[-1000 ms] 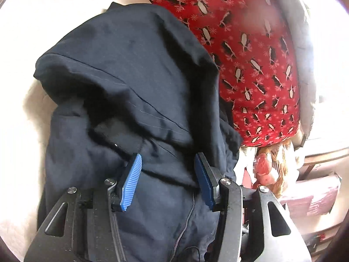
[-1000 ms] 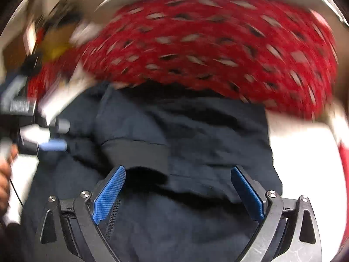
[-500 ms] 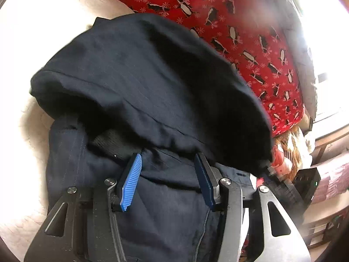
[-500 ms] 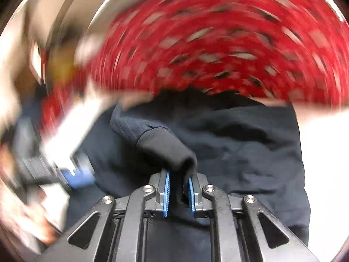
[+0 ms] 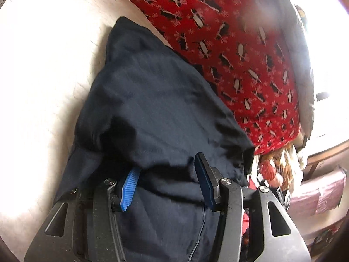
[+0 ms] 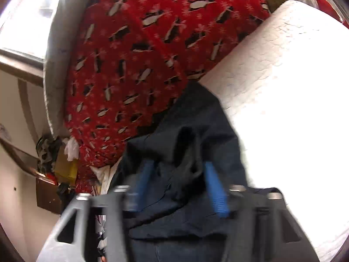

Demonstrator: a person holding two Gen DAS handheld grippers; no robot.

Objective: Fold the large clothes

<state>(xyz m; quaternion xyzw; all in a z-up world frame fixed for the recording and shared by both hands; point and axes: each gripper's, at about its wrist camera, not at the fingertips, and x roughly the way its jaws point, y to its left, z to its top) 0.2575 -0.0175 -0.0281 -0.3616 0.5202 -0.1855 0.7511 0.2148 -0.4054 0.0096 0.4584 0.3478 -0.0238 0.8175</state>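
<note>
Two pairs of tongs work one dark navy garment (image 5: 157, 113), which lies heaped on a pale quilted cover (image 5: 43, 69). Nearest, the left gripper (image 5: 165, 185) stands half open astride a fold, its pads clear of the cloth and gripping nothing. The right gripper (image 6: 181, 185) has just been opening; its blue pads flank a bunched ridge of the garment (image 6: 185, 152) without pressing it, so the cloth looks released. To fold well, I would lay the turned-over flap flat, square its edges over the zip (image 5: 200, 229) below the left tongs, then smooth outward. Beyond both tongs lies a red penguin-print blanket (image 6: 135, 65). No brand, label or writing is legible.
</note>
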